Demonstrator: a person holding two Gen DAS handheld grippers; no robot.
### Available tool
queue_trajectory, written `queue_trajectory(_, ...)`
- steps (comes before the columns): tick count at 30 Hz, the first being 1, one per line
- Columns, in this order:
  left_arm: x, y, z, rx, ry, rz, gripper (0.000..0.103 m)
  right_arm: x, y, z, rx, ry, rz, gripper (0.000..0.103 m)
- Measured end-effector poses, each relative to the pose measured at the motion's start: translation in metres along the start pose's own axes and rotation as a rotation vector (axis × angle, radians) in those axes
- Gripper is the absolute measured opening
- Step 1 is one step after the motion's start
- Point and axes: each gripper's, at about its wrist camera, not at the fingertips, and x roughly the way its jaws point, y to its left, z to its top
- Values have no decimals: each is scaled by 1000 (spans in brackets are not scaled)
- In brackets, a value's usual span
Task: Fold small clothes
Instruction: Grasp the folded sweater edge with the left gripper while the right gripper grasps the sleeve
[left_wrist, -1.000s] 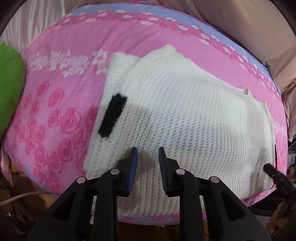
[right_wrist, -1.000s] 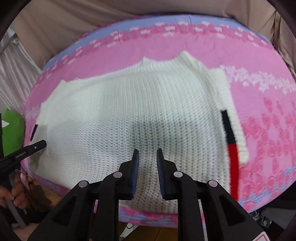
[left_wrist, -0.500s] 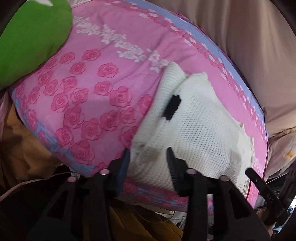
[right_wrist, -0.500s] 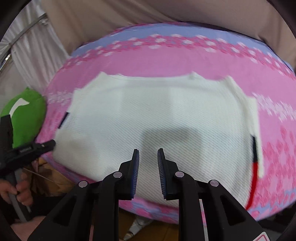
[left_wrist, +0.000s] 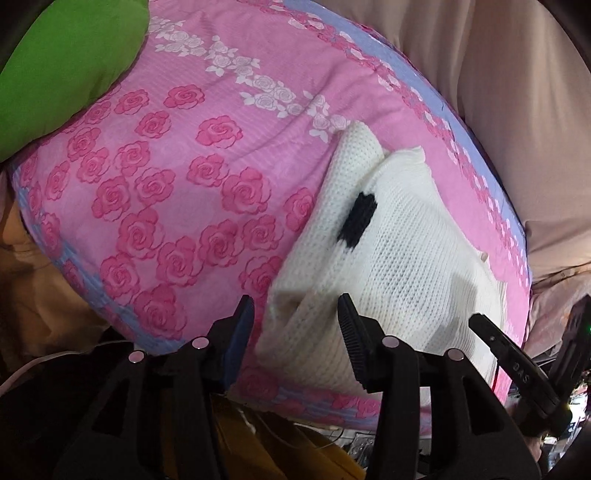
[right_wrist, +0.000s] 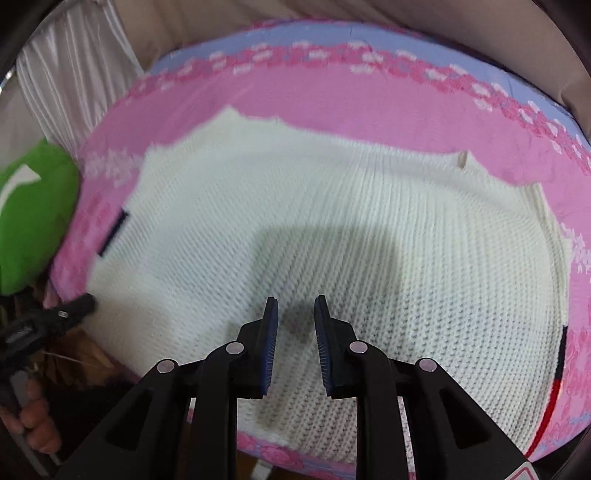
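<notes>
A white knitted sweater (right_wrist: 332, 229) lies spread flat on a pink rose-print bed cover (right_wrist: 332, 96). It has a black stripe (left_wrist: 358, 219) on one folded-in sleeve and a black and red stripe (right_wrist: 557, 369) on the other. My left gripper (left_wrist: 295, 325) is open, its jaws astride the sweater's near left corner (left_wrist: 291, 306) at the bed's edge. My right gripper (right_wrist: 295, 317) is open and empty, just above the sweater's near hem. The left gripper's tip (right_wrist: 70, 310) shows at the sweater's left corner in the right wrist view.
A green cushion (left_wrist: 62, 70) lies at the bed's left end. Beige fabric (left_wrist: 517, 110) hangs behind the bed. A white curtain (right_wrist: 74, 81) hangs at the far left. The bed's near edge drops to dark clutter and yellow cloth (left_wrist: 280, 450) below.
My left gripper has moved left and down to the sweater's near left corner, and its jaws have opened wider. My right gripper has shifted slightly, staying open over the hem.
</notes>
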Motion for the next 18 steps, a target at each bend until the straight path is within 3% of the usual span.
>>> queue_trajectory(3, 13, -3, 10, -28, -6, -24, 50, 2, -8, 3, 12, 13, -24, 19)
queue_trajectory(4, 19, -3, 13, -36, -3, -21, 55, 11, -12, 2, 22, 42, -32, 19)
queue_trajectory(6, 34, 0, 18, -67, 23, -19, 57, 32, -20, -3, 44, 105, -25, 19)
queue_trajectory(10, 36, -2, 23, -77, 6, -13, 59, 34, -15, -5, 6, 78, -43, 20)
queue_trajectory(12, 36, -2, 25, -78, 5, -7, 53, 34, -13, -6, -13, 68, -48, 20)
queue_trajectory(13, 37, -3, 26, -79, 14, -27, 38, 34, -13, -6, -13, 62, -46, 20)
queue_trajectory(14, 38, -5, 27, -87, 30, -48, 29, 34, -14, -6, -9, 58, -41, 20)
queue_trajectory(16, 30, -11, 29, -90, 19, -58, 24, 34, -16, -8, -4, 50, -28, 20)
queue_trajectory(18, 12, -32, 30, -25, -26, -64, 21, 32, -19, -9, 5, 38, -10, 20)
